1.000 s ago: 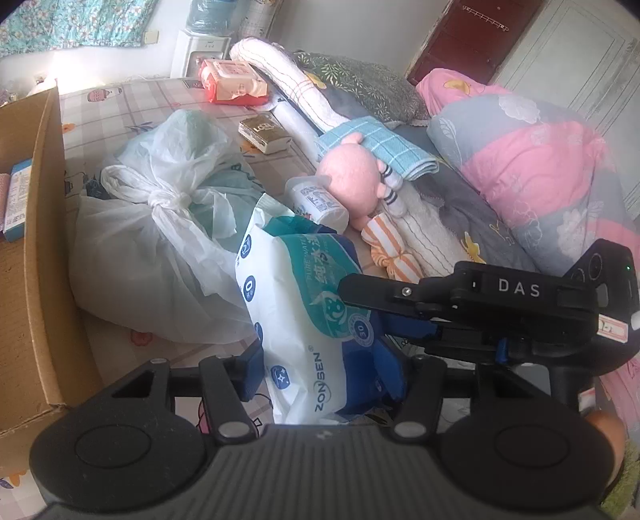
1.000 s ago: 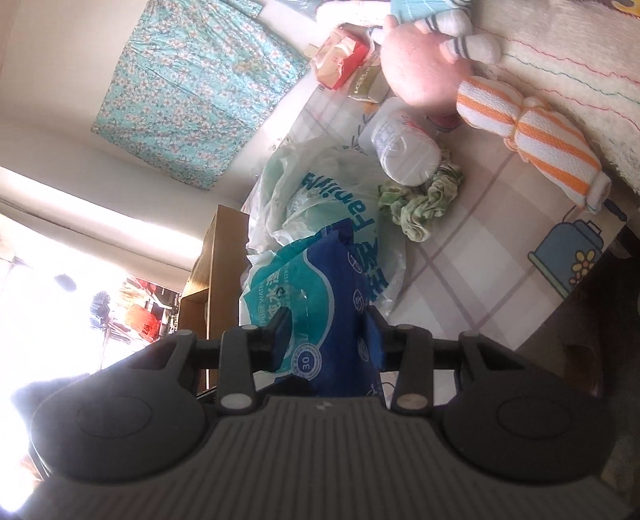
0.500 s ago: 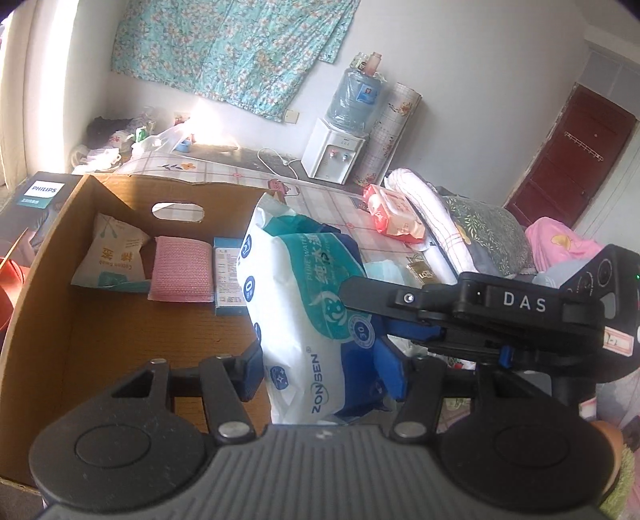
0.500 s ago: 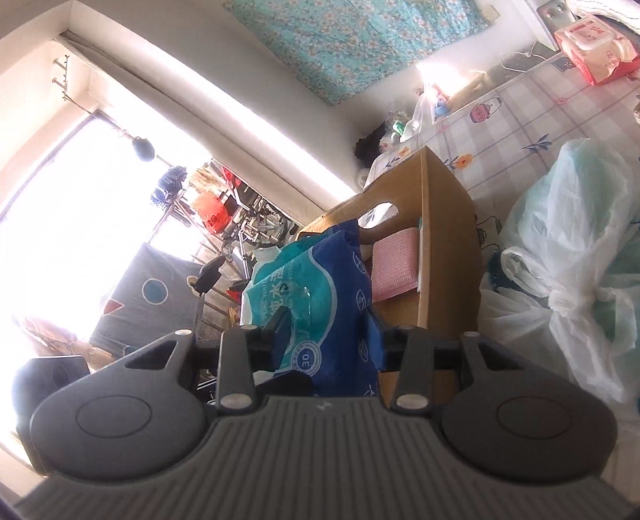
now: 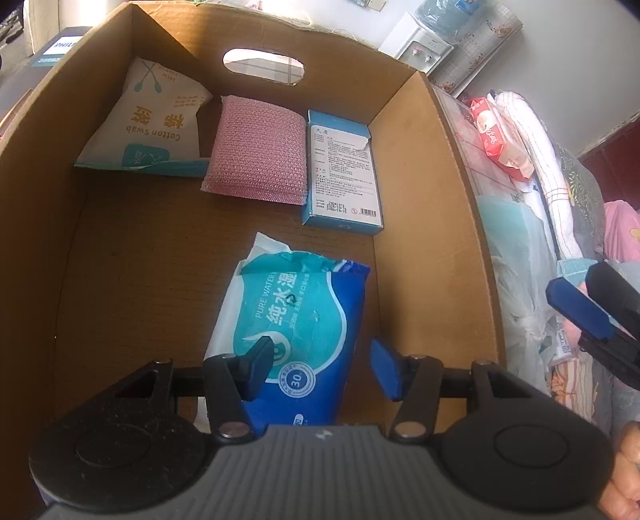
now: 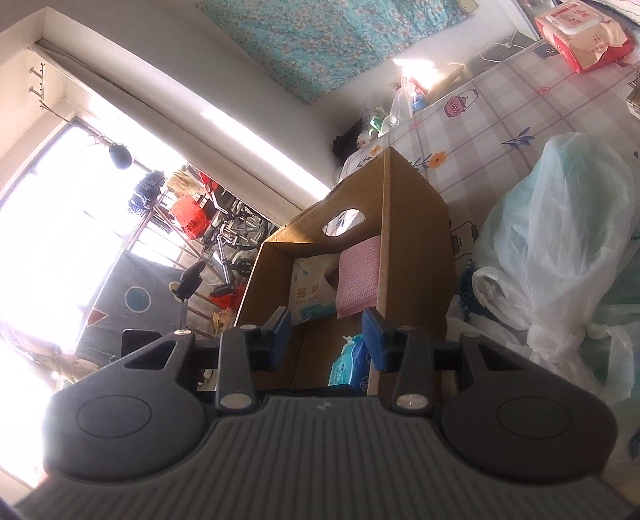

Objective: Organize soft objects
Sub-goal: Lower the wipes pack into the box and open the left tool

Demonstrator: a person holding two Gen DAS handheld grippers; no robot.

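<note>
Hovering over an open cardboard box [image 5: 424, 224], my left tool [image 5: 320, 366] points down into it. A blue and teal wet wipes pack [image 5: 296, 324] lies on the box floor between the tool's two fingers; the jaws are closing a little, yet the right pad stands clear of the pack, so nothing is gripped. My left hand [image 5: 622, 472] shows at the lower right edge.

At the far end of the box, three things lie in a row: a white cotton swab bag [image 5: 148, 124] on the left, a pink sponge cloth [image 5: 258, 154] in the middle, and a blue box [image 5: 342, 176] on the right, touching the side wall.

My right tool [image 6: 326, 338] is outside the box, beside its right wall, jaws partly apart with nothing between them. Its view looks over the box rim, where the wipes pack shows low inside.

To the right of the box, on a checked surface [image 6: 520, 108], sit pale knotted plastic bags [image 6: 560, 224] and, farther off, a red tissue pack [image 6: 580, 32].
</note>
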